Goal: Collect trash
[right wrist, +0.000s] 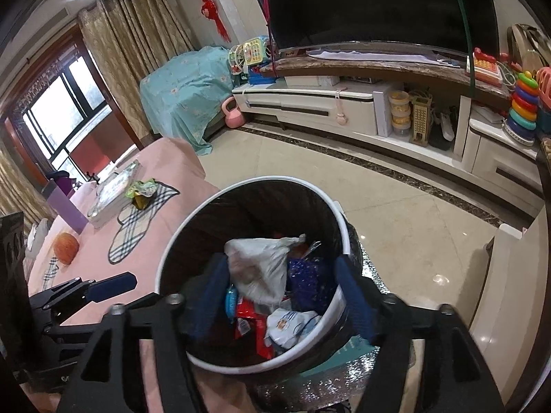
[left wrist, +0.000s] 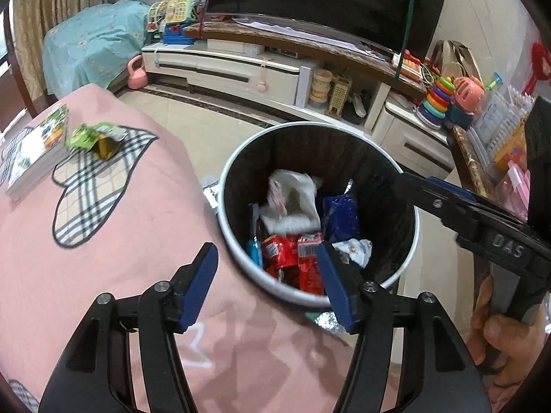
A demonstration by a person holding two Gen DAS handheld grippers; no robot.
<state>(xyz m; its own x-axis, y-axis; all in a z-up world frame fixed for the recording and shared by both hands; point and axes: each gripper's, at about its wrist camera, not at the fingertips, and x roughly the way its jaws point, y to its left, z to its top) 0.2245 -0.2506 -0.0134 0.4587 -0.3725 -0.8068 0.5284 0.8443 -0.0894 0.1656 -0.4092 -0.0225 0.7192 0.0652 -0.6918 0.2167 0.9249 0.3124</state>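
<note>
A round bin (left wrist: 237,156) with a white rim and black liner stands on the floor beside the pink-covered table (left wrist: 103,241). It holds a white bag (left wrist: 292,203), red wrappers (left wrist: 292,254) and a blue packet (left wrist: 339,216). My left gripper (left wrist: 267,282) is open and empty over the bin's near rim. My right gripper (right wrist: 282,296) is open and empty above the bin (right wrist: 341,220); it also shows in the left wrist view (left wrist: 447,203). A green and gold wrapper (left wrist: 100,137) lies on the table, also in the right wrist view (right wrist: 143,192).
A book (left wrist: 34,151) lies by the wrapper. An orange fruit (right wrist: 65,247) and a purple box (right wrist: 67,206) sit on the table. A TV cabinet (left wrist: 241,72) with toys stands behind, and a pink kettlebell (left wrist: 136,74) is on the floor.
</note>
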